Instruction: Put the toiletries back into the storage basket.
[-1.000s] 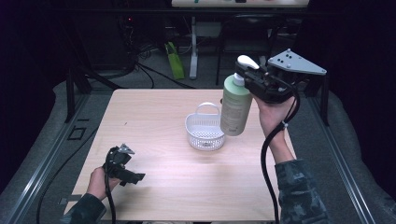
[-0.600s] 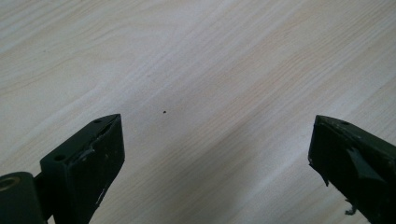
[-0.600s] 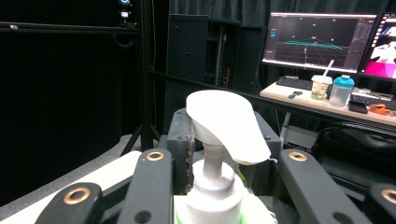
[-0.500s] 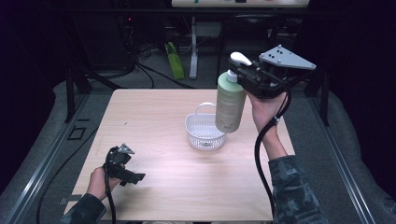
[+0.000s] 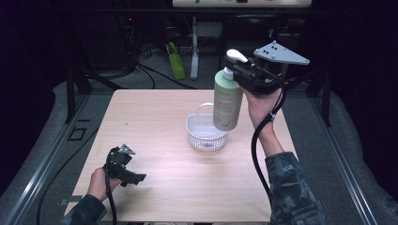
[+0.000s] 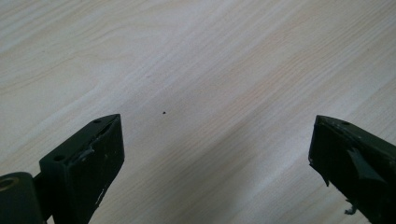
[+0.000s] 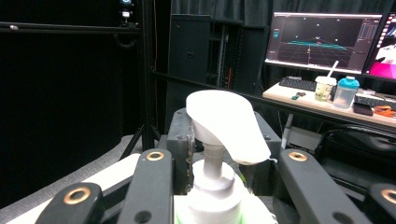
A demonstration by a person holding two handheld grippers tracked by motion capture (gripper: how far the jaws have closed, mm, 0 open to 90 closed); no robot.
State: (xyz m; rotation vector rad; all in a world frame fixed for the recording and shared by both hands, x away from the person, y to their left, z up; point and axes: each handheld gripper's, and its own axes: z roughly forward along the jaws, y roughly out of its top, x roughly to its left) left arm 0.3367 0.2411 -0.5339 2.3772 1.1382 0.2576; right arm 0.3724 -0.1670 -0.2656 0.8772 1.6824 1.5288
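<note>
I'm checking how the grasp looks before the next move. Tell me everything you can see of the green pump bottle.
The pump bottle is pale green with a label on its side, a white collar and a white pump head; it looks like plastic. It hangs roughly upright in the air, above the right rim of the white basket, apart from the table. The right tool clamps it at the neck, below the pump head.

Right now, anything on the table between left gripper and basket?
No. In the high view, bare wood table separates the left gripper from the white basket.
</note>
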